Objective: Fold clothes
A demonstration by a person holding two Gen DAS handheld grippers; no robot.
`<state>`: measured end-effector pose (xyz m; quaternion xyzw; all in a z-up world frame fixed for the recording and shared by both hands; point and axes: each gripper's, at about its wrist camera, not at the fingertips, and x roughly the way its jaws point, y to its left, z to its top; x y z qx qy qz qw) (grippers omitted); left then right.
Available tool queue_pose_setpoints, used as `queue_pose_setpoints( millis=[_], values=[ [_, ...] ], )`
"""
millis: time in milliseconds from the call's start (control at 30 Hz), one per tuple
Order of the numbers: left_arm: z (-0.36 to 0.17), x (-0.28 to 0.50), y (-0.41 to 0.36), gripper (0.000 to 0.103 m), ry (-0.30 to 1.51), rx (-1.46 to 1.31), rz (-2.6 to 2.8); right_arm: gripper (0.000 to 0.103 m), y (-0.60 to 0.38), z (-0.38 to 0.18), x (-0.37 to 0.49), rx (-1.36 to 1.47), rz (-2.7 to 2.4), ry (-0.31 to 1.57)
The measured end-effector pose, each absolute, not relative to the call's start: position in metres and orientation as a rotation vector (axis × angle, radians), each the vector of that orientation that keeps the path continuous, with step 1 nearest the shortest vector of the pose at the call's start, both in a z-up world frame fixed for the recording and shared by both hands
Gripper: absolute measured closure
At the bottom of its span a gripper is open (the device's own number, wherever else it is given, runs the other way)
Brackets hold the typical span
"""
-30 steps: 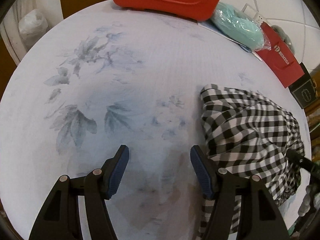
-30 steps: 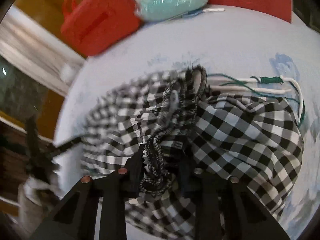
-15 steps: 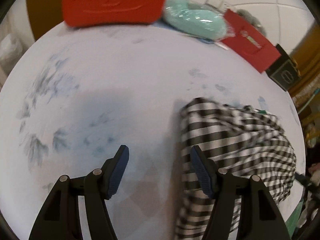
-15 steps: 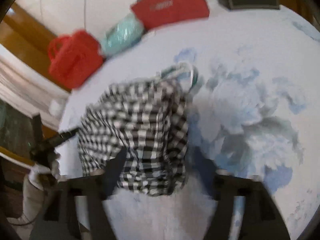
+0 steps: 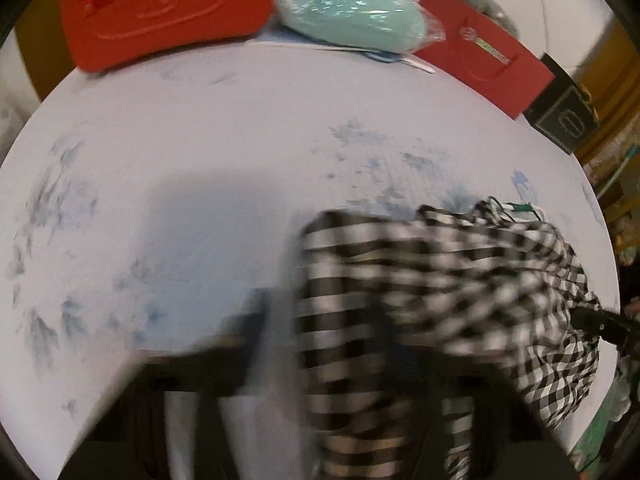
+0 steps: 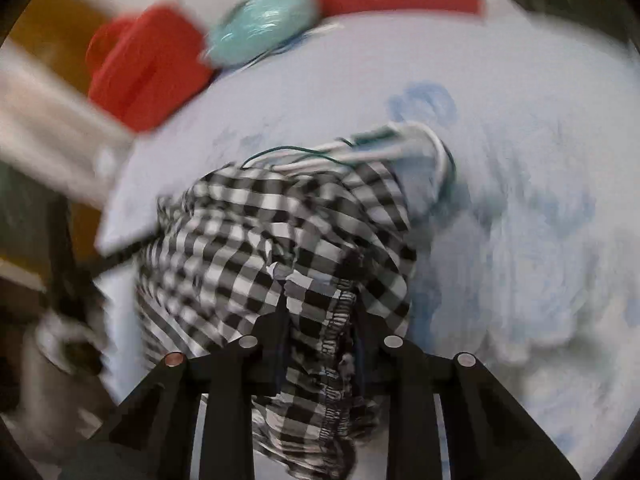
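We see the checked garment (image 6: 280,240) bunched on the table (image 6: 520,160), a soft heap of black-and-white gingham cloth with loose folds and a gathered, ribbed elastic edge. In the right wrist view that gathered edge runs straight down between the two black fingers of the right gripper (image 6: 320,320). Its jaws are closing, the gap is narrow, and the pads press the folded cloth from both sides, so the gripper has hold of it.

In the left wrist view the picture is heavily smeared. The left gripper (image 5: 332,344) shows only as dark streaks at the lower middle, with its jaws drawn together; the near edge of the garment (image 5: 440,280) lies right at them, but we cannot tell whether any cloth is pinched between the pads.

The table wears a smooth, pale cloth printed with faint blue-grey leaves and flowers. At the far side of the garment a bundle of white and green cords (image 6: 400,140) loops out onto the cloth. Along the far rim we see a red moulded plastic case (image 5: 160,8), a mint-green soft item in crinkly clear wrap (image 5: 352,16), a flat red paper bag (image 5: 484,64) and a dark box (image 5: 564,120) with a light emblem.
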<state>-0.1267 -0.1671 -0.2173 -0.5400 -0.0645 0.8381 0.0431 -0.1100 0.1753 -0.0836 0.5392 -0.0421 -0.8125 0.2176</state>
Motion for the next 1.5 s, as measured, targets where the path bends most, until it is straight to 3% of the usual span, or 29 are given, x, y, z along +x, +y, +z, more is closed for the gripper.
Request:
queue_pose_setpoints(
  millis=[67, 200, 233, 267, 400, 433, 467, 533, 633, 700, 733, 767, 867, 1000, 1133, 1200, 1267, 1433, 1500],
  values=[
    [-0.212, -0.124, -0.163, 0.098, -0.177, -1.605, 2.605, 0.079, 0.172, -0.059, -0.099, 1.365, -2.357, 0.004],
    [-0.210, -0.134, -0.161, 0.093, -0.201, -1.556, 2.666, 0.074, 0.193, -0.058, -0.115, 1.368, -2.456, -0.045],
    [-0.213, -0.140, -0.161, 0.088, -0.198, -1.589, 2.673, 0.060, 0.198, -0.070, -0.121, 1.450, -2.444, -0.063],
    [-0.215, -0.145, -0.163, 0.074, -0.226, -1.632, 2.660, 0.046, 0.202, -0.083, -0.127, 1.532, -2.430, -0.081],
    [-0.186, -0.135, -0.183, 0.058, -0.396, -1.546, 2.641, 0.036, 0.230, -0.075, -0.115, 1.501, -2.429, -0.302],
    [-0.174, -0.129, -0.184, 0.049, -0.362, -1.502, 2.659, 0.021, 0.235, -0.065, -0.108, 1.457, -2.441, -0.334],
    [-0.165, -0.124, -0.183, 0.048, -0.327, -1.467, 2.667, 0.010, 0.239, -0.055, -0.101, 1.411, -2.437, -0.361],
    [-0.157, -0.114, -0.178, 0.048, -0.274, -1.451, 2.643, 0.002, 0.241, -0.041, -0.089, 1.333, -2.392, -0.402],
    [-0.167, -0.104, -0.167, 0.048, -0.231, -1.504, 2.584, 0.003, 0.233, -0.031, -0.076, 1.286, -2.328, -0.418],
    [-0.181, -0.096, -0.160, 0.049, -0.219, -1.562, 2.543, 0.026, 0.220, -0.034, -0.072, 1.304, -2.319, -0.386],
    [-0.189, -0.093, -0.157, 0.054, -0.212, -1.594, 2.522, 0.056, 0.213, -0.036, -0.071, 1.315, -2.310, -0.373],
    [-0.196, -0.092, -0.155, 0.062, -0.206, -1.618, 2.505, 0.065, 0.206, -0.040, -0.072, 1.329, -2.291, -0.366],
    [-0.212, -0.090, -0.151, 0.073, -0.180, -1.668, 2.479, 0.065, 0.186, -0.065, -0.071, 1.395, -2.245, -0.303],
    [-0.236, -0.089, -0.156, 0.073, -0.123, -1.747, 2.465, 0.068, 0.188, -0.105, -0.070, 1.556, -2.231, -0.244],
    [-0.241, -0.092, -0.158, 0.070, -0.099, -1.744, 2.481, 0.068, 0.203, -0.112, -0.068, 1.555, -2.210, -0.370],
    [-0.242, -0.092, -0.158, 0.055, -0.074, -1.765, 2.488, 0.060, 0.208, -0.100, -0.064, 1.484, -2.235, -0.404],
    [-0.243, -0.093, -0.157, 0.052, -0.089, -1.762, 2.497, 0.021, 0.216, -0.093, -0.061, 1.440, -2.275, -0.442],
    [-0.247, -0.091, -0.160, 0.039, -0.135, -1.695, 2.534, 0.019, 0.242, -0.106, -0.070, 1.464, -2.279, -0.599],
    [-0.248, -0.091, -0.163, 0.038, -0.165, -1.675, 2.544, 0.019, 0.244, -0.112, -0.071, 1.480, -2.268, -0.616]
  ],
)
